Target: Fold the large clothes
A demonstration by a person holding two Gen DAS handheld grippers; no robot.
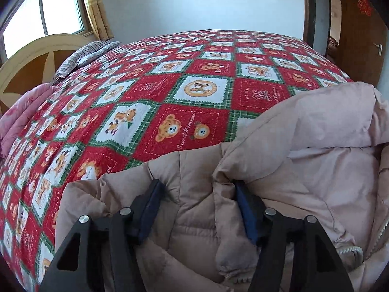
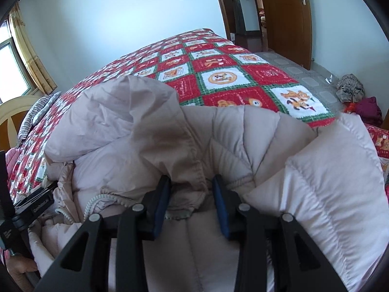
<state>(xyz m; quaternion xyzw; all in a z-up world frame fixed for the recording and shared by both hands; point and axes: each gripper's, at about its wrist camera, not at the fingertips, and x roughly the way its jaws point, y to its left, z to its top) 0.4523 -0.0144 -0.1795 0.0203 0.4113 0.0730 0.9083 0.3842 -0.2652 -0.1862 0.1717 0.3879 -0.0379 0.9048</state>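
Observation:
A pale pink padded jacket [image 1: 304, 160] lies bunched on the near part of a bed with a red, white and green bear-print cover [image 1: 170, 92]. My left gripper [image 1: 197, 189] is open, its blue-padded fingers [image 1: 150, 204] pressed into the jacket on either side of a raised fold. In the right wrist view the same jacket [image 2: 243, 133] fills the foreground. My right gripper [image 2: 192, 182] stands with its fingers [image 2: 163, 194] on either side of a seamed fold of the jacket, jaws apart. The left gripper's body [image 2: 36, 206] shows at the left edge.
Striped pillow [image 1: 80, 58] and pink folded bedding [image 1: 22, 119] lie by the headboard [image 1: 31, 58] at left. A window and curtain [image 1: 97, 7] stand behind. A wooden door [image 2: 284, 19] and a heap of clothes [image 2: 357, 97] on the floor are at right.

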